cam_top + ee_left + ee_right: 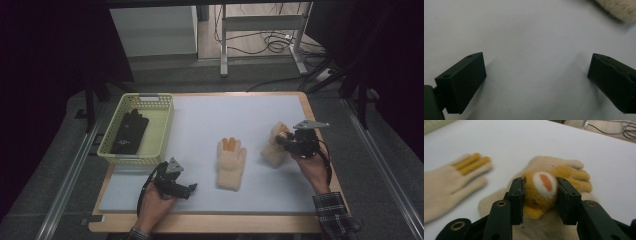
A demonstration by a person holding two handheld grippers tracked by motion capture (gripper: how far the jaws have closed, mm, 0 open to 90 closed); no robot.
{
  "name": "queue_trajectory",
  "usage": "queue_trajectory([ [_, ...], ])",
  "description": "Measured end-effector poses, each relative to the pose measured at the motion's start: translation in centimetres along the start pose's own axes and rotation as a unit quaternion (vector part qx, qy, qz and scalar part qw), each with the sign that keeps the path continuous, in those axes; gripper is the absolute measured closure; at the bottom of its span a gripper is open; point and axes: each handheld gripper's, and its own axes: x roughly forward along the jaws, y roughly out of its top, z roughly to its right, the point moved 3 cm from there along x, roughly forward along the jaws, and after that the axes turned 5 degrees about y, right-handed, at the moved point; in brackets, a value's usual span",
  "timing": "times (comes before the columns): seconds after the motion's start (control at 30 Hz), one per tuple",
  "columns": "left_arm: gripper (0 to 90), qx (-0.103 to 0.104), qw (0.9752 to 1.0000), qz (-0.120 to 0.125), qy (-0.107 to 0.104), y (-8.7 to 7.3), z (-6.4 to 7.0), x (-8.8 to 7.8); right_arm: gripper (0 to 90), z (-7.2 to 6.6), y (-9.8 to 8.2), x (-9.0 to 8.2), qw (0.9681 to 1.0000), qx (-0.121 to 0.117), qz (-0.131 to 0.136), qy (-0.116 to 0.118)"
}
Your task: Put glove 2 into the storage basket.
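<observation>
A cream knitted glove (pixel 231 162) with orange finger backs lies flat mid-mat; it also lies at the left of the right gripper view (pixel 446 185). A second cream glove (pixel 273 150) lies to its right, partly lifted. It bears an orange plush animal face (pixel 537 200). My right gripper (pixel 285 140) (pixel 540 181) is shut on that plush part, both pads pressing its sides. My left gripper (pixel 190 190) (pixel 536 70) rests low over the bare mat near the front left, jaws open with nothing between them. A cream glove's edge (pixel 621 10) lies just beyond it.
A pale green basket (pixel 162 125) stands at the mat's left rear, with a black glove (pixel 130 131) lying in it. The white mat (pixel 240 110) covers a wooden table. Behind the table are a metal frame's legs (pixel 224 50) and cables on the floor.
</observation>
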Motion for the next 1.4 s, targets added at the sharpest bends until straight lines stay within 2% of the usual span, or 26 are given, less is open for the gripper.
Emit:
queue_trajectory([
  [0.17,1.7,0.001,1.0,0.0,0.0,0.0,0.0,0.0,59.7,-2.9,1.4,-0.3,0.9989,-0.026,0.011,0.036],
  [0.33,1.7,0.002,1.0,0.0,0.001,0.0,0.0,0.0,59.6,-6.2,2.6,-0.5,0.9955,-0.053,0.018,0.077],
  [0.57,1.7,0.001,1.0,0.001,0.001,0.0,0.0,0.0,59.4,-10.4,3.5,0.5,0.9875,-0.081,0.008,0.135],
  [0.77,1.7,0.001,1.0,0.001,0.001,0.0,0.0,0.0,59.2,-13.1,3.0,2.7,0.9802,-0.105,-0.02,0.167],
  [0.93,1.7,0.001,1.0,0.001,0.001,0.0,0.0,0.0,58.8,-14.1,2.1,4.8,0.9773,-0.119,-0.046,0.17],
  [1.17,1.7,0.002,1.0,0.0,0.0,0.0,0.0,0.0,55.8,-14.6,0.4,7.1,0.9751,-0.138,-0.075,0.157],
  [1.27,1.7,0.002,1.0,0.0,0.0,0.0,0.0,0.0,51.5,-14.5,-0.2,7.7,0.9753,-0.133,-0.079,0.158],
  [1.4,1.7,0.002,1.0,0.0,0.001,0.0,0.0,0.0,46.2,-14.4,-0.5,7.7,0.9761,-0.121,-0.078,0.162],
])
